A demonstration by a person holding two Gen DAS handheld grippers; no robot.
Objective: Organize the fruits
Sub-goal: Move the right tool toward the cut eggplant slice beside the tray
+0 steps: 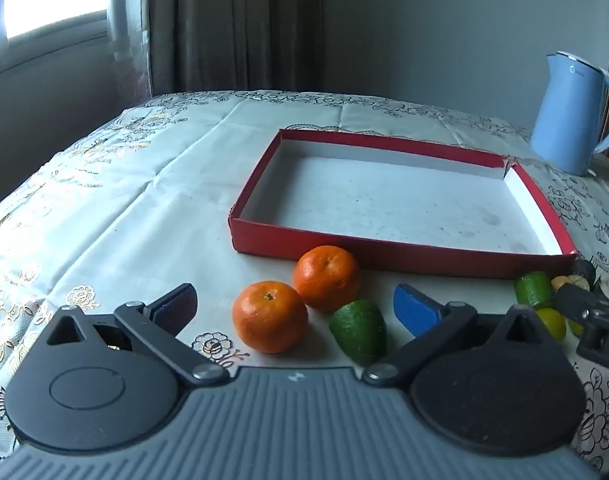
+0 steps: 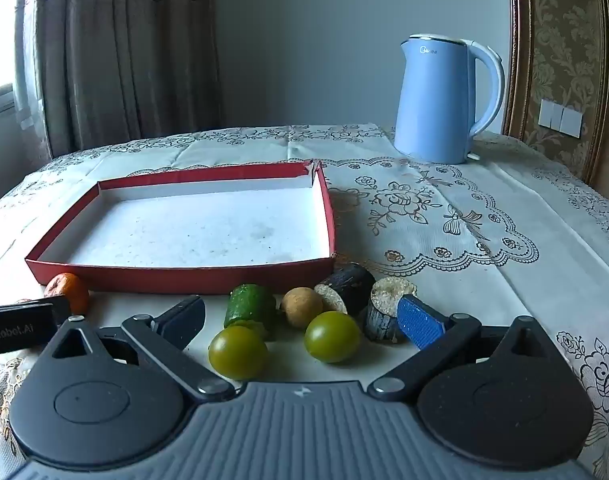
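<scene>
Both claws hang wide apart over the near edge of the desk, gripping nothing. The left claw frames two oranges, touching each other, and a green fruit just beside them. The right claw frames two round green fruits, a cut green piece, a small brown fruit and two dark cut chunks, perhaps eggplant. The red tray lies just behind all the fruit, nothing in it. A blue kettle stands near the far right corner.
</scene>
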